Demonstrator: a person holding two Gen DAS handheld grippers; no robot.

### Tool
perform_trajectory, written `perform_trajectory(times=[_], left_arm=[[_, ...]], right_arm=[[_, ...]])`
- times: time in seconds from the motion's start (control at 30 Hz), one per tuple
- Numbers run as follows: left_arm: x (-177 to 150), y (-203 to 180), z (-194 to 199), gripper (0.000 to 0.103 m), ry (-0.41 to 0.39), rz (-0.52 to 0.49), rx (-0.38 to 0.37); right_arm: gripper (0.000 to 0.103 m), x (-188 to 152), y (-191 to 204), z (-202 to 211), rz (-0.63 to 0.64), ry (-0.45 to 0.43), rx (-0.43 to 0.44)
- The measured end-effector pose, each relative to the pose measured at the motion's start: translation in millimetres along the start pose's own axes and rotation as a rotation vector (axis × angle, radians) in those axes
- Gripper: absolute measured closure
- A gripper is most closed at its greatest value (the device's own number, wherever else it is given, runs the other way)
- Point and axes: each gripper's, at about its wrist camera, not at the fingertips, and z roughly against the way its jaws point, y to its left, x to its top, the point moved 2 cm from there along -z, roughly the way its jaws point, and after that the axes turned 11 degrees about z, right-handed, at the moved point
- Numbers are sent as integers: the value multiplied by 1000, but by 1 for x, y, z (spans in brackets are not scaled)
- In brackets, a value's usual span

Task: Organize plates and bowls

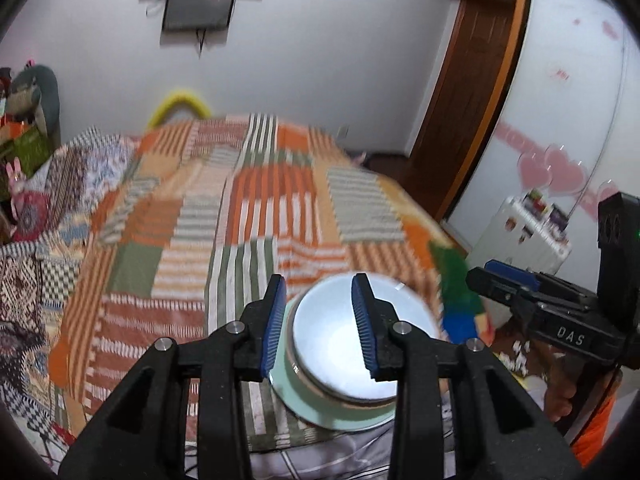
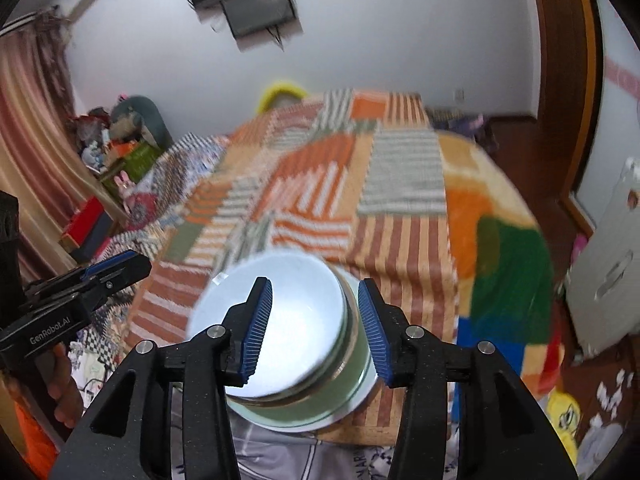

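A stack of bowls [image 1: 340, 344] sits on a pale green plate [image 1: 340, 420] at the near edge of the bed. The top bowl is white inside. My left gripper [image 1: 320, 320] is open, its fingers over the bowl's left rim, holding nothing. In the right wrist view the same stack [image 2: 292, 320] and plate [image 2: 360, 396] lie close below. My right gripper [image 2: 314, 330] is open over the stack's right rim, one finger inside and one outside. Each gripper shows at the side of the other's view: the right one [image 1: 504, 280], the left one [image 2: 116, 268].
An orange, green and white patchwork blanket [image 1: 248, 216] covers the bed. A wardrobe with pink hearts [image 1: 560, 120] and a small white cabinet [image 1: 528, 232] stand on the right. Toys and boxes [image 2: 120, 152] are piled at the left. Clutter lies on the floor [image 2: 580, 408].
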Motion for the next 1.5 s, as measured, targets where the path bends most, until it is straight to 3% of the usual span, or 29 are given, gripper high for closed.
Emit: perform_trajectory(times=[0.13,0.3,0.37,0.53,0.63,0.73,0.93,1.07,1.5], left_arm=[[11,-15,42,58,-132,-30,-22],[15,-28,79,47,-236,-51,-47],[15,-34,92,46,-274,-66,-50],[11,-42,117,29,-337,-77,-74],[8,-45,125,26,-363,-90,-61],[5,-45,129,4,-389,-88,-44],[2,-45,129,4,-397,-95,-29],[-1,-44,127,3,-396,-102,-18],[-3,-40,123,1,-391,-87,-7]], right_arm=[[53,12,12,32,40,-111,-10],[51,22,22,64,67,-219,-7],[44,25,27,76,79,-263,-11],[37,29,38,95,117,-350,-22],[23,29,41,100,120,-381,-16],[20,29,43,103,119,-404,-13],[15,28,45,99,125,-400,-20],[4,25,47,102,118,-410,-22],[2,18,43,106,110,-410,-25]])
